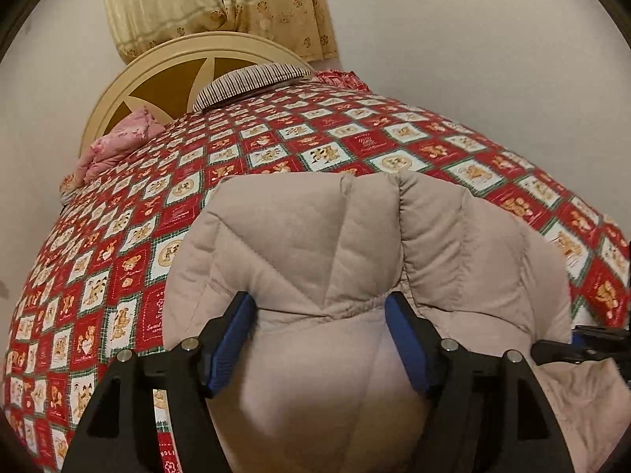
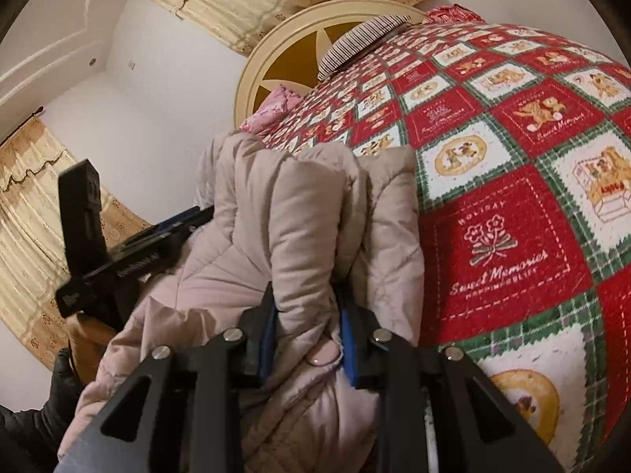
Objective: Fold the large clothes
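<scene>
A puffy beige quilted jacket (image 1: 315, 236) lies bunched on the red patterned bedspread (image 1: 118, 276). In the left wrist view my left gripper (image 1: 319, 339) stands wide around a thick bulge of the jacket, and the fabric touches both blue pads (image 1: 232, 339). The right wrist view shows my right gripper (image 2: 307, 339) shut on a narrow padded fold of the jacket (image 2: 299, 228) near a snap button. My left gripper's black body (image 2: 86, 236) shows at the left there, its fingers buried in the jacket. My right gripper's tip (image 1: 572, 345) pokes in at the right edge of the left wrist view.
The bed has a round cream headboard (image 1: 165, 63), a striped pillow (image 1: 252, 82) and a pink bundle (image 1: 118, 142) at its head. Yellow curtains (image 1: 221, 4) hang behind. A black-gloved hand (image 2: 59, 378) shows at the lower left. White walls surround the bed.
</scene>
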The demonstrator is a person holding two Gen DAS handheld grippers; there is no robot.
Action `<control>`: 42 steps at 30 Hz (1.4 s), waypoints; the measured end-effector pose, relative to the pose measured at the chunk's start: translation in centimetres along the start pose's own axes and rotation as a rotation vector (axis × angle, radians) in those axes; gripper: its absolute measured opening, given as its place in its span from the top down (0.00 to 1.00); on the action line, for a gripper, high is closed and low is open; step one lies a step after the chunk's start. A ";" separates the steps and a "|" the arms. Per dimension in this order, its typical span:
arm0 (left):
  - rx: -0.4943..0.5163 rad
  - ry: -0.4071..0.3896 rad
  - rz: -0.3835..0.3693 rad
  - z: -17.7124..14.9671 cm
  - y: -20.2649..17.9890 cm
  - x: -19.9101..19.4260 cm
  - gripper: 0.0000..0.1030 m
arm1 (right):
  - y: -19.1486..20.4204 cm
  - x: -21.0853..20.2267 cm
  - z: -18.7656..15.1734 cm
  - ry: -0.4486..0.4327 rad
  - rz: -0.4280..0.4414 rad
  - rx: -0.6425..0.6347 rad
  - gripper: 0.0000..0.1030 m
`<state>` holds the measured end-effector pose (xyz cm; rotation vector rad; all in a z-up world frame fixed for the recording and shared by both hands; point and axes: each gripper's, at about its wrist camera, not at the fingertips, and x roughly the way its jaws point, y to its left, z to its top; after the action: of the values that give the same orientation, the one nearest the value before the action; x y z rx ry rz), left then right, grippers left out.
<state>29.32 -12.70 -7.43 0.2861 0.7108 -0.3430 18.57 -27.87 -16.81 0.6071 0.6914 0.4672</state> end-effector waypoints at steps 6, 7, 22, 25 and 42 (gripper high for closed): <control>-0.009 0.041 -0.006 0.0 0.3 2.3 0.29 | -0.4 0.2 0.2 0.011 -0.003 0.023 0.73; -0.009 0.043 -0.004 -0.1 0.2 2.5 0.28 | -0.5 0.3 0.2 0.012 -0.003 0.026 0.73; 0.030 0.049 0.067 -0.7 -1.4 5.0 0.25 | 3.9 -5.2 2.1 -0.037 -0.198 -0.108 0.64; 0.045 0.051 0.088 -0.7 -1.7 5.0 0.25 | 7.7 -8.5 1.4 -0.082 -0.159 -0.210 0.64; 0.047 0.050 0.097 -0.8 -1.9 4.9 0.25 | 3.0 -3.3 -5.4 0.069 -0.070 -0.016 0.69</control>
<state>31.51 -15.10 -11.59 0.3740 0.7361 -0.2609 11.98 -25.67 -16.72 0.5517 0.7711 0.4293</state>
